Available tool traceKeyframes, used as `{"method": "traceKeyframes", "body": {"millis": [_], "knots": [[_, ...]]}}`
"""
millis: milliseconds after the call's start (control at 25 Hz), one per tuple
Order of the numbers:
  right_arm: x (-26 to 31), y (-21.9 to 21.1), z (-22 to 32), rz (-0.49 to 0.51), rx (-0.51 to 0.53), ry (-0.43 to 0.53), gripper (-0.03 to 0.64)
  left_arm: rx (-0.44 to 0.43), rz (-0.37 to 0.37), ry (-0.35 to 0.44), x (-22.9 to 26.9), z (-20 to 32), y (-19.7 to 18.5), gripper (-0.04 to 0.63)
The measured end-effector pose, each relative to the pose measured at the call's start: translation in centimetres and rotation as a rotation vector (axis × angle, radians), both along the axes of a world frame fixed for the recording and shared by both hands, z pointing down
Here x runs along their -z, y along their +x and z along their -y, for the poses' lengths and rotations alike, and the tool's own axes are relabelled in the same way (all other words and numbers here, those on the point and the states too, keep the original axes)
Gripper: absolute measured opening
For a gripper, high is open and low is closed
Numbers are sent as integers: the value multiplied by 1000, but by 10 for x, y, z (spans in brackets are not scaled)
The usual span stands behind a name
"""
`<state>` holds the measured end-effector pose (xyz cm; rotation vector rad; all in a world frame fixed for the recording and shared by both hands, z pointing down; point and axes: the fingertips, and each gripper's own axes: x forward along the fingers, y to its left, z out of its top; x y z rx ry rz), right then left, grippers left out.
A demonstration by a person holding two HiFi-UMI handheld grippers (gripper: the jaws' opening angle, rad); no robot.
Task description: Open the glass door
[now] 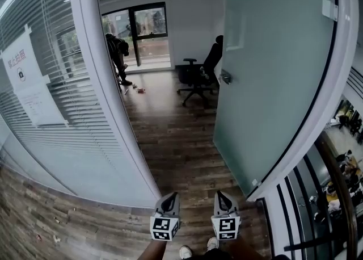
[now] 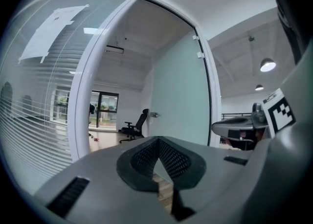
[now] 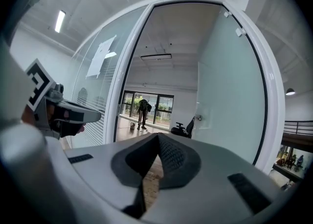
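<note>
The frosted glass door stands swung inward, leaving the doorway open; its metal handle sits on the door's far edge. My left gripper and right gripper hang side by side low in the head view, just before the threshold and apart from the door. Both are shut with nothing between the pads. In the left gripper view the door is ahead to the right, beyond the left gripper. From the right gripper view, the door and its handle show past the right gripper.
A white door frame and a glass wall with blinds bearing paper notices stand on the left. Inside are a black office chair and a person bending near the far window. A dark railing runs at right.
</note>
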<state>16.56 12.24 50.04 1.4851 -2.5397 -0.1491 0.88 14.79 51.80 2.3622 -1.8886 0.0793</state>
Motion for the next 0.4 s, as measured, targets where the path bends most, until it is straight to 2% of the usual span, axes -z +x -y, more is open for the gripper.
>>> {"method": "traceKeyframes", "body": {"millis": [240,400], "knots": [[2,-4,0,-8,13,12,15,10,-1,11,2,-1,-3,-2],[14,-9,17,-16,30,53,15,6,-20,19,14,9,1,-2]]}}
